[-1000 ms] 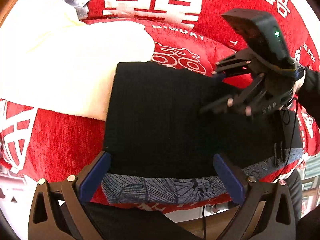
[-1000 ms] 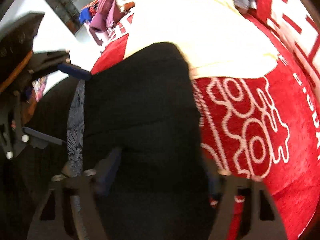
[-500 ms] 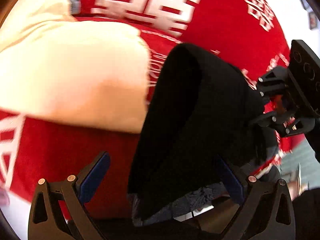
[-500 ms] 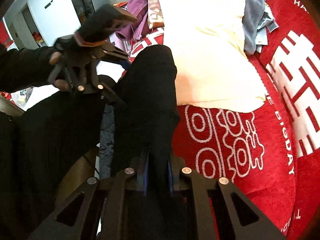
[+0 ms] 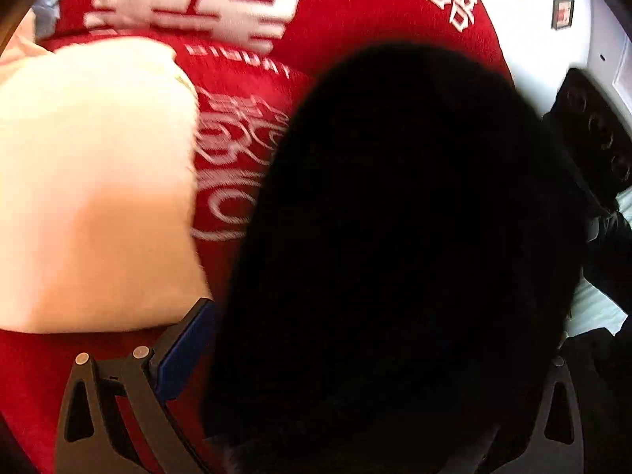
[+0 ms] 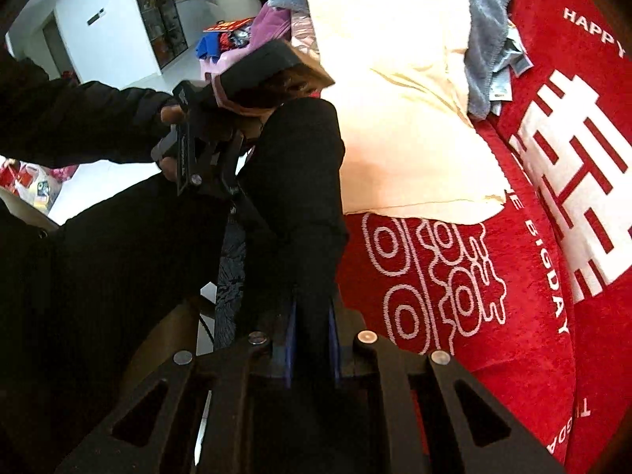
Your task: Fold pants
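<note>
Black pants (image 6: 300, 197) look mostly folded into a thick bundle, lifted off the red blanket (image 6: 454, 296), w/ right gripper (image 6: 310, 339) clamped on them; left gripper (image 5: 355, 355) straddles them, grip unclear; setting down left.

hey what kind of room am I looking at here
Probably a lived-in home, likely a living room: a red patterned cover with a cream cloth on it, a glass-fronted shelf cabinet, and piled clothes behind.
</note>
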`<state>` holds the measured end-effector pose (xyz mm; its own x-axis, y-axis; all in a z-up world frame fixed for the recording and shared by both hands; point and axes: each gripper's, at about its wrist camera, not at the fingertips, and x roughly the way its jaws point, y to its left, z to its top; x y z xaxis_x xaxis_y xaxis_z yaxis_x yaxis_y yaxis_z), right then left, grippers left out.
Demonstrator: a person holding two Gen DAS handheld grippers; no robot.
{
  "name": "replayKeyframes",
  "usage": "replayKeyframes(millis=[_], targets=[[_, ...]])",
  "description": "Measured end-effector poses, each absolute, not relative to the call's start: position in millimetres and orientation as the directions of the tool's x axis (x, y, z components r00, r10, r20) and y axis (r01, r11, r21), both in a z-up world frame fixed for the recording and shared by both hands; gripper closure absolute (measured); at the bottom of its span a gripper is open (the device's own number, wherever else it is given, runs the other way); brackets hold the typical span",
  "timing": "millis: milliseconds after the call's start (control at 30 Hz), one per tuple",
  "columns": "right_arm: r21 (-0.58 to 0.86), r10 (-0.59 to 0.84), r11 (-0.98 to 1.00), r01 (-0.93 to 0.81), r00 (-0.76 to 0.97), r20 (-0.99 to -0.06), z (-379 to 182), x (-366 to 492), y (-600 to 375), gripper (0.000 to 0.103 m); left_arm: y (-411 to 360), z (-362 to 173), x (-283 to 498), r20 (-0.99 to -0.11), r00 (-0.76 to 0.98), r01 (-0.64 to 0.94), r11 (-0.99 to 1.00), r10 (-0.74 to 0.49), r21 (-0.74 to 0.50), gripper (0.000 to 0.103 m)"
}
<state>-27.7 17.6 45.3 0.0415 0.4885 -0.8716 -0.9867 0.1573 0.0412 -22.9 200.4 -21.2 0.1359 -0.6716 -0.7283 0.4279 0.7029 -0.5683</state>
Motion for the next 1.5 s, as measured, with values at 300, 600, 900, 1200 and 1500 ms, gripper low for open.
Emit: replayKeyframes(millis=[300,600,900,1200,1500], targets=[[-0.005,0.404,0.351,-0.936,0.156,-0.901,41.3,0.7,10.4,0.069,174.3,-27.1,-26.2,-0.85,0.087,0.407,0.797,-0.52,-0.446,0.07],[-0.083,0.121,0.373,-0.924,0.138,-0.983,-2.9,-44.9,-90.1,0.055,152.0,14.9,-42.7,-0.898,0.152,0.451,0.838,-0.413,-0.309,0.077],[-0.116,0.217,0.418,-0.901,0.223,-0.95,-44.4,-53.9,-77.1,0.037,111.4,62.9,-49.8,-0.922,0.19,0.488,0.847,-0.338,-0.21,0.077],[-0.206,0.183,0.562,-0.801,0.363,-0.914,15.0,-88.7,-133.0,0.027,86.7,49.6,-62.2,-0.956,0.274,0.499,0.865,-0.104,0.049,0.077],[-0.229,0.132,0.737,-0.636,0.467,-0.874,35.1,-133.8,-213.5,0.026,62.8,79.2,-52.6,-0.968,0.151,0.456,0.883,-0.199,-0.11,0.077]])
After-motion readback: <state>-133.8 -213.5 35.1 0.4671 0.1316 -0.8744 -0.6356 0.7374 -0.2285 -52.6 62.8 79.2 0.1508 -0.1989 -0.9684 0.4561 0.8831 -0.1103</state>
